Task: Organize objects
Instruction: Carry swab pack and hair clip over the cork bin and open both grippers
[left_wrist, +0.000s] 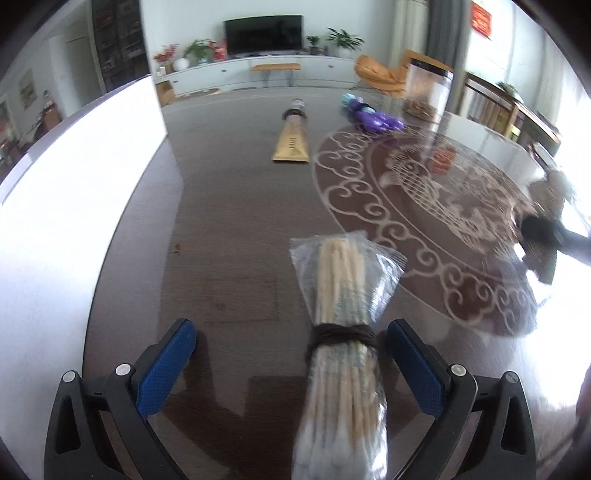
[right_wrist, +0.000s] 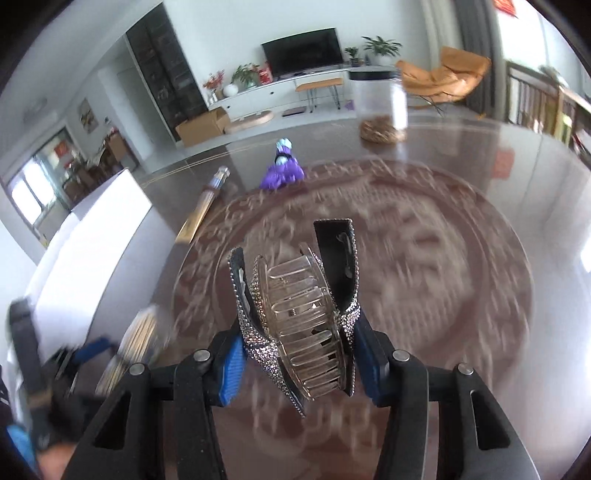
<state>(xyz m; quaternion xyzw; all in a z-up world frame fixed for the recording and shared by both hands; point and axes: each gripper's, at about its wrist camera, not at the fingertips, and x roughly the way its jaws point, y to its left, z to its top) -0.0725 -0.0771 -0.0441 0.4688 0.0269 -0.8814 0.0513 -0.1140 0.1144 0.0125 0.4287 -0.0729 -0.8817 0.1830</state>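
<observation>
A bundle of wooden sticks (left_wrist: 341, 317) in clear plastic, tied with a dark band, lies on the dark table between the wide-open fingers of my left gripper (left_wrist: 291, 354), nearer the right finger and touching neither. My right gripper (right_wrist: 299, 354) is shut on a rhinestone hair claw clip (right_wrist: 299, 325) and holds it above the table's round fish pattern (left_wrist: 424, 184). The stick bundle shows blurred at the lower left of the right wrist view (right_wrist: 136, 343).
A gold tube (left_wrist: 291, 138) and a purple item (left_wrist: 373, 118) lie farther back on the table. A clear lidded jar (left_wrist: 426, 92) stands at the back right. A white box (left_wrist: 74, 206) runs along the left side. The right gripper shows blurred at the right edge (left_wrist: 543, 240).
</observation>
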